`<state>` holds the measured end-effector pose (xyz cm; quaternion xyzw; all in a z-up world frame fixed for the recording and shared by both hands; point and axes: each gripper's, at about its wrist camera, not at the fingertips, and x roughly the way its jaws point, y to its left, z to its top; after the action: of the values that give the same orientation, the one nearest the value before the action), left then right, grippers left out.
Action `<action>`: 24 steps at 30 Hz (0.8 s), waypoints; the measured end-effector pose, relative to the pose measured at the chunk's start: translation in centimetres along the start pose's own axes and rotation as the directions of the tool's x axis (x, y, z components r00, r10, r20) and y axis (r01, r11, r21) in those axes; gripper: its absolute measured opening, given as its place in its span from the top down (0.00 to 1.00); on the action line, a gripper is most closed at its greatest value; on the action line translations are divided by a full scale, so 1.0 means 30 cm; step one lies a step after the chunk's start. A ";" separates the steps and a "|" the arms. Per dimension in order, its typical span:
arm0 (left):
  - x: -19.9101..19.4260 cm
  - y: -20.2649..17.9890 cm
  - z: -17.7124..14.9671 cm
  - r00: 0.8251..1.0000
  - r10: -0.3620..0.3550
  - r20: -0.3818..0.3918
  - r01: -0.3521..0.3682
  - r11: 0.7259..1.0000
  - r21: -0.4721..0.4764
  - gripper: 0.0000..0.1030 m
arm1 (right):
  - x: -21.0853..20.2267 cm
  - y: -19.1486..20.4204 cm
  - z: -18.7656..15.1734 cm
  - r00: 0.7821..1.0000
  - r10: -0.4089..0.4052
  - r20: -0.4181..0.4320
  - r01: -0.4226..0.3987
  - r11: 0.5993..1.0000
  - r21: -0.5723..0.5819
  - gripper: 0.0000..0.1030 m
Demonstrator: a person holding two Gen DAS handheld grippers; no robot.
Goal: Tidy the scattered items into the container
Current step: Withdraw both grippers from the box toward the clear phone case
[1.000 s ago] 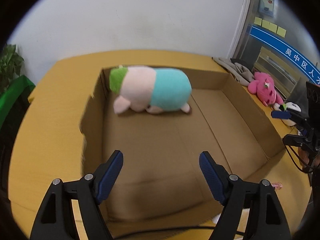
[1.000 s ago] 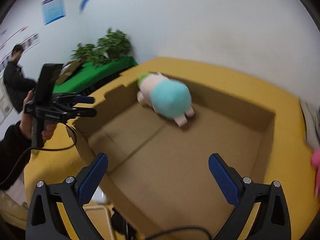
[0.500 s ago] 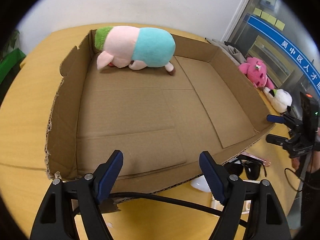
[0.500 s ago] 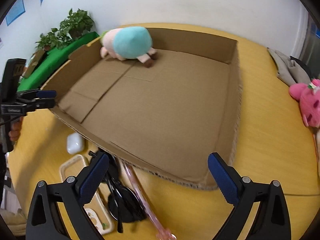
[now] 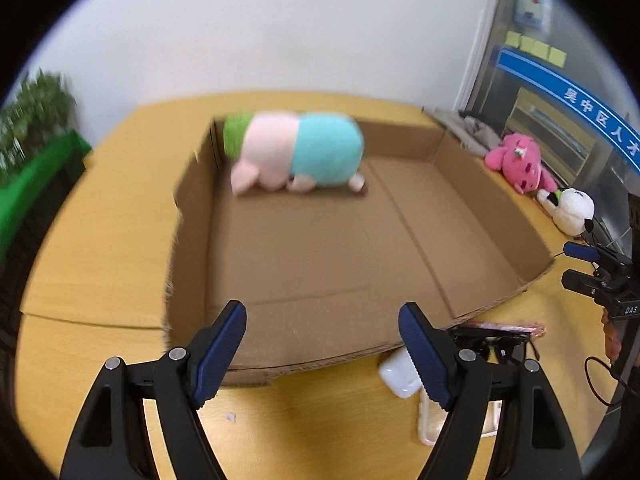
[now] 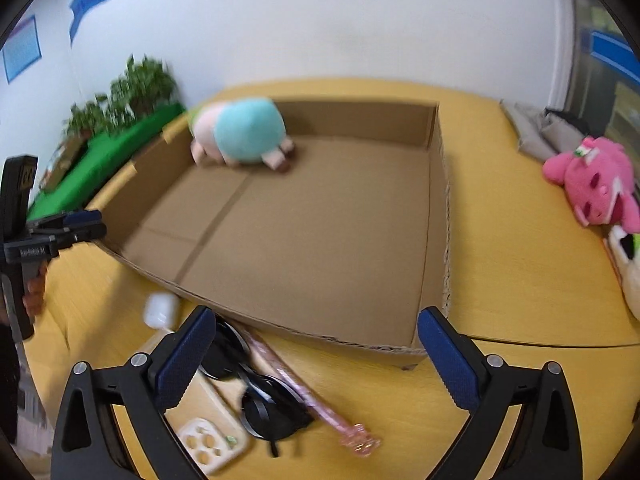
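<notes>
Now both grippers, left gripper (image 5: 322, 344) and right gripper (image 6: 316, 354), spread, empty; pig plush (image 6: 240, 136) in cardboard box (image 6: 438, 200) far corner; sunglasses (image 6: 256, 392) just outside box near edge.

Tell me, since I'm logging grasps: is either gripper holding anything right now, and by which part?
Nothing is held. The left gripper and right gripper are both open and empty.

Brown cardboard box (image 6: 436, 216) on yellow wood-grain counter (image 6: 520, 272). Plush pig (image 5: 296, 152): pink, turquoise body, green end. Pink plush (image 6: 596, 184), white plush (image 5: 572, 210), black sunglasses (image 6: 256, 396), white case (image 6: 160, 310), translucent pink stick (image 6: 316, 404). Jaws with blue pads, black arms.
</notes>
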<state>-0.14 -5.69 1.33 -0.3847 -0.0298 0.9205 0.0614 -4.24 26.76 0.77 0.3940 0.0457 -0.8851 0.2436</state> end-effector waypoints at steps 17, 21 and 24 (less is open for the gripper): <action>-0.122 -0.225 -0.143 0.994 -0.097 0.048 0.098 0.995 -0.012 0.21 | -0.135 0.286 -0.126 0.989 -0.064 0.136 0.077 0.993 -0.094 0.00; -0.072 -0.244 -0.172 0.993 -0.119 0.006 0.119 0.993 -0.012 0.21 | -0.127 0.278 -0.139 0.988 -0.089 0.122 0.098 0.993 -0.065 0.00; -0.046 -0.253 -0.189 0.992 -0.122 -0.014 0.122 0.992 -0.015 0.21 | -0.125 0.265 -0.144 0.988 -0.102 0.117 0.110 0.992 -0.059 0.00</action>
<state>5.53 1.67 -0.90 -0.3895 -0.0595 0.9119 0.1149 4.53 22.44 1.38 0.3317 0.0814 -0.9159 0.2111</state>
